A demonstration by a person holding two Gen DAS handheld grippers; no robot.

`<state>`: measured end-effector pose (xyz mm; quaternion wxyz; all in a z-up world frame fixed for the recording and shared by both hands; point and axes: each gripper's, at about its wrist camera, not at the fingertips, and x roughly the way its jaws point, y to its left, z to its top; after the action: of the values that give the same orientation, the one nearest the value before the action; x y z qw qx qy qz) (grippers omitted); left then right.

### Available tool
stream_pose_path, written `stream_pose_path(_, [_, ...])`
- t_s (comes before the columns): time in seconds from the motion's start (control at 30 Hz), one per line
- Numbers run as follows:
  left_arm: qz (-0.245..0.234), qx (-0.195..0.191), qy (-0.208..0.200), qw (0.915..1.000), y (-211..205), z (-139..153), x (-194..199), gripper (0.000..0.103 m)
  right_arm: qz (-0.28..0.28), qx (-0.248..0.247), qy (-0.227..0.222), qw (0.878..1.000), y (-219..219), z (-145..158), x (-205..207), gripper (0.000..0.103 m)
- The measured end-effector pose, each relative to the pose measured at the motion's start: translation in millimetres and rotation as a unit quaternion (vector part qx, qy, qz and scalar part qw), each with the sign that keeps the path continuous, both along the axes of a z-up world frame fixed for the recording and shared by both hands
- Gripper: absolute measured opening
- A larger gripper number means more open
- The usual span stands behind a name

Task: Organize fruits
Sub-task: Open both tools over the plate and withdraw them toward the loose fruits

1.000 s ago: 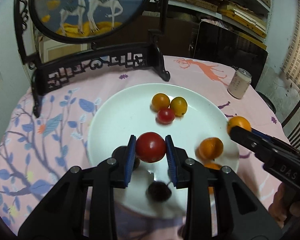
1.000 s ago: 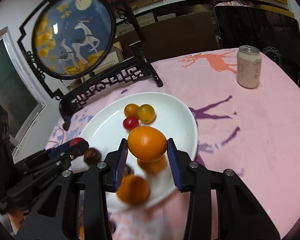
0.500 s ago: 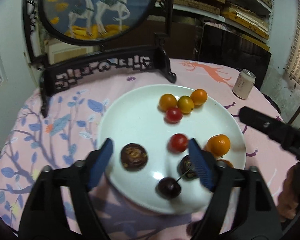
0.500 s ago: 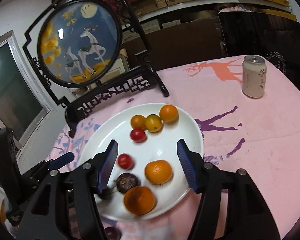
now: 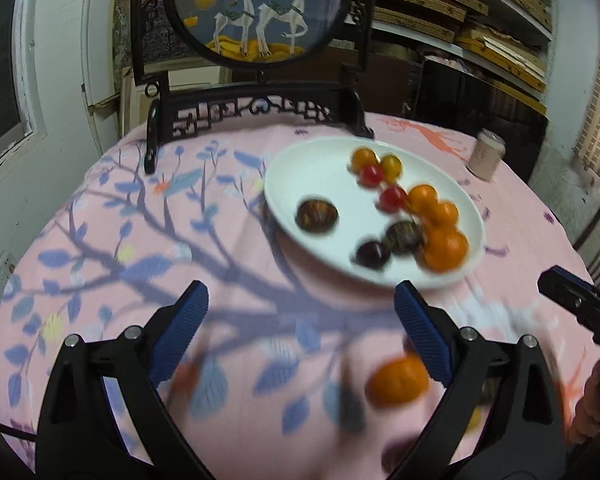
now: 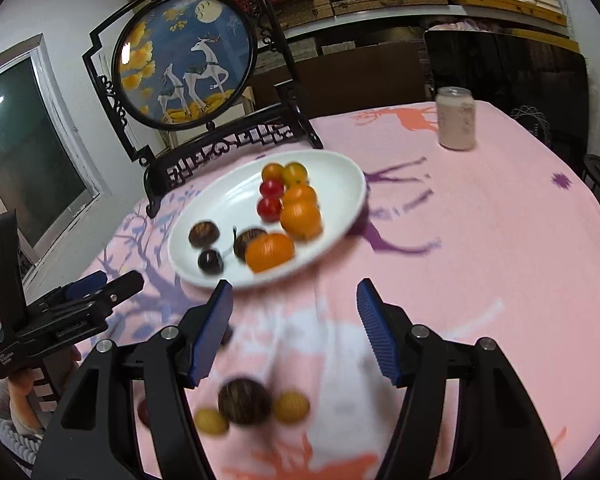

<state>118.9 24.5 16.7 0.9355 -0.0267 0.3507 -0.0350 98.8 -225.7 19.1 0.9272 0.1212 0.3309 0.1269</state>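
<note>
Left wrist view shows the left gripper [image 5: 300,320] with its ribbed blue fingers [image 5: 180,320] wide apart over bare cloth; they have just been opening, nothing between them. The right gripper [image 6: 294,320] has likewise just opened and is empty. Both seem to be between picks. Round, glossy fruits [image 5: 396,208], orange, red and dark, sit clustered on the smooth white plate [image 5: 284,184]. A loose orange fruit [image 5: 398,380] lies on the pink printed worktop [image 5: 100,248]; grasping it likely comes next.
</note>
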Motion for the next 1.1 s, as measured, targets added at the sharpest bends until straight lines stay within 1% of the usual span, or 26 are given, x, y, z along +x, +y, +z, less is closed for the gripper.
stream_pose_path(0.07, [-0.013, 0.004, 0.001, 0.9999, -3.7, -3.3, -13.0, 0.096, -0.013, 0.007, -0.003, 1.0, -7.4, -3.6, -13.3, 0.08])
stream_pose_path(0.1, [-0.022, 0.009, -0.001, 0.9997, -6.8, -4.9, -20.5, 0.097, -0.019, 0.008, -0.004, 1.0, -9.9, -3.8, -16.5, 0.081])
stream_pose_path(0.23, [-0.057, 0.023, -0.001, 0.9981, -20.1, -10.4, -34.3, 0.099, -0.036, 0.02, -0.004, 0.999, -20.8, -4.3, -20.0, 0.081])
stream_pose_path(0.37, [-0.092, 0.025, 0.004, 0.9954, -30.6, -13.0, -37.0, 0.099, -0.042, 0.029, 0.006, 0.999, -25.4, -5.5, -16.7, 0.081])
stream_pose_path(0.5, [-0.098, 0.045, 0.022, 0.9939, -38.3, -21.0, -33.1, 0.099, -0.038, 0.032, 0.009, 0.999, -25.5, -6.0, -17.8, 0.081])
stream_pose_path(0.6, [-0.09, 0.06, 0.039, 0.9934, -39.2, -28.5, -27.1, 0.099, -0.037, 0.031, 0.006, 0.999, -25.1, -5.0, -19.1, 0.081])
stream_pose_path(0.67, [-0.071, 0.077, 0.047, 0.9934, -36.3, -32.7, -21.9, 0.101, -0.037, 0.032, 0.006, 0.999, -25.0, -4.8, -19.0, 0.081])
stream_pose_path(0.73, [-0.06, 0.066, 0.047, 0.9948, -26.2, -30.4, -18.0, 0.101, -0.037, 0.031, 0.006, 0.999, -24.9, -4.5, -19.2, 0.081])
stream_pose_path(0.77, [-0.047, 0.067, 0.04, 0.9958, -20.1, -27.1, -18.2, 0.101, -0.036, 0.032, 0.005, 0.999, -24.6, -4.3, -19.7, 0.081])
stream_pose_path(0.83, [0.009, 0.086, 0.017, 0.9961, -1.4, -17.9, -19.0, 0.101, -0.035, 0.033, 0.004, 0.999, -24.9, -3.8, -20.0, 0.081])
stream_pose_path(0.87, [0.033, 0.086, 0.01, 0.9957, 8.3, -14.6, -18.9, 0.101, -0.035, 0.034, 0.004, 0.999, -25.1, -3.7, -20.0, 0.081])
stream_pose_path(0.9, [0.063, 0.07, 0.008, 0.9955, 24.5, -11.3, -18.0, 0.101, -0.034, 0.035, 0.005, 0.999, -25.0, -3.5, -20.1, 0.081])
stream_pose_path(0.97, [0.082, 0.038, 0.008, 0.9959, 39.5, -8.4, -18.4, 0.101, -0.032, 0.037, 0.004, 0.999, -24.5, -3.0, -20.7, 0.081])
stream_pose_path(1.0, [0.08, 0.016, 0.008, 0.9967, 44.9, -7.3, -18.8, 0.101, -0.031, 0.037, 0.004, 0.999, -24.5, -2.6, -21.0, 0.081])
stream_pose_path(1.03, [0.071, 0.005, 0.007, 0.9974, 44.8, -6.8, -19.6, 0.101, -0.031, 0.037, 0.003, 0.999, -24.5, -2.4, -21.0, 0.081])
stream_pose_path(1.07, [0.05, 0.001, 0.005, 0.9987, 39.0, -6.4, -20.9, 0.101, -0.031, 0.037, 0.003, 0.999, -24.5, -2.4, -21.3, 0.081])
stream_pose_path(1.1, [0.029, 0.008, 0.004, 0.9996, 31.0, -6.6, -22.4, 0.101, -0.031, 0.037, 0.003, 0.999, -24.2, -2.5, -21.4, 0.081])
